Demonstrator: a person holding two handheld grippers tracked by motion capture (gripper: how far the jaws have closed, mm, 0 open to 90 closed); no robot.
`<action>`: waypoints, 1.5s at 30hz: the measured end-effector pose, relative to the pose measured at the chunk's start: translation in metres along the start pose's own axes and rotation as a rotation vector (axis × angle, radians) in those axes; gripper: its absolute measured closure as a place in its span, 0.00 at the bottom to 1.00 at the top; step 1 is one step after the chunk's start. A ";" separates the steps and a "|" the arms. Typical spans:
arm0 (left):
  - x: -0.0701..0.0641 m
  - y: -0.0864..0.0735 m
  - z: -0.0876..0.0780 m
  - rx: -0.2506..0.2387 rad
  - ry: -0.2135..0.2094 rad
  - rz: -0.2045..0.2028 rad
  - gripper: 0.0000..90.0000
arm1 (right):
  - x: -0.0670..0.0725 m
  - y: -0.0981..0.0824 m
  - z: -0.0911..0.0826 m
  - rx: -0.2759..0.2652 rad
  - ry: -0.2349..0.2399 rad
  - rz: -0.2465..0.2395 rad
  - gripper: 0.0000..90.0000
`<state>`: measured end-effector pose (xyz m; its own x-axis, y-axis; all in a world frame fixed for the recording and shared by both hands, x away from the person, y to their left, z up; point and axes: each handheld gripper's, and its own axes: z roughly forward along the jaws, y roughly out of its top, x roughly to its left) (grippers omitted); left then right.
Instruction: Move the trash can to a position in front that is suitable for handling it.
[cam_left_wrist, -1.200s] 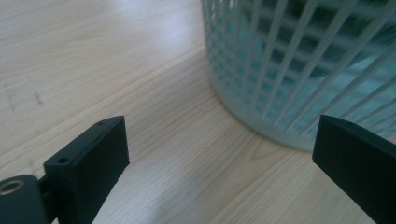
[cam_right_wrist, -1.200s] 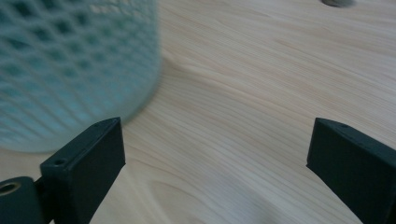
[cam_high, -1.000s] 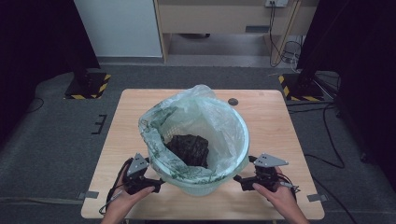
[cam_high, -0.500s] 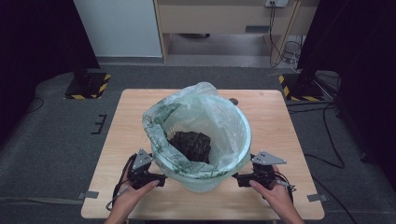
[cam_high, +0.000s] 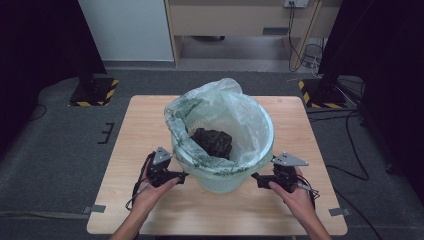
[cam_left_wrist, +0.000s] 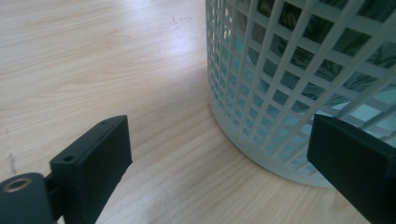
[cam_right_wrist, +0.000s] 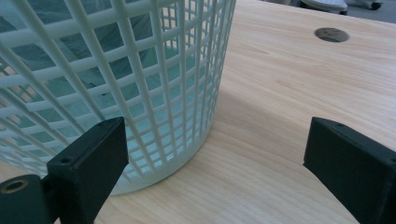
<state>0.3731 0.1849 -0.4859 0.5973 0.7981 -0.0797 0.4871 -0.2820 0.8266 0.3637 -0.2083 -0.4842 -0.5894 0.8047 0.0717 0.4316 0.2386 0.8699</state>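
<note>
Currently, the left gripper (cam_high: 181, 176) rests low over the desk (cam_high: 135, 130) near its front edge, held in the person's left hand (cam_high: 150, 192), with its jaws set wide apart and holding nothing. In the left gripper view, the left gripper (cam_left_wrist: 219, 163) points at the lower wall of the basket (cam_left_wrist: 299, 79), with bare desk (cam_left_wrist: 93, 60) between the jaws. The basket (cam_high: 220, 177), a pale lattice bin, stands upright at the middle of the desk, nearer the front edge, between both grippers. A translucent green bag (cam_high: 235, 115) lines the basket and drapes over its rim; a dark crumpled mass (cam_high: 214, 142) lies inside. The right gripper (cam_high: 256, 179), held in the right hand (cam_high: 295, 197), sits just beside the basket's right side, jaws likewise wide apart and empty. In the right gripper view, the right gripper (cam_right_wrist: 215, 163) faces the basket (cam_right_wrist: 116, 84) wall, and a small round disc (cam_right_wrist: 331, 34) lies in the desk (cam_right_wrist: 280, 93) surface farther back.
</note>
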 end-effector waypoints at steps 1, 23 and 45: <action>0.000 0.000 0.000 0.000 0.000 0.000 0.08 | 0.000 0.000 0.000 0.000 0.000 0.000 0.07; -0.004 -0.003 -0.005 -0.004 -0.035 0.025 0.05 | -0.019 -0.005 -0.006 -0.001 -0.023 0.044 0.05; 0.018 0.015 -0.038 -0.080 -0.006 -0.059 0.05 | -0.048 -0.028 -0.011 0.118 -0.141 0.075 0.05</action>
<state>0.3669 0.2154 -0.4539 0.5727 0.8089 -0.1330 0.4692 -0.1904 0.8623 0.3727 -0.2591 -0.5064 -0.4544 0.8889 0.0579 0.5529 0.2305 0.8008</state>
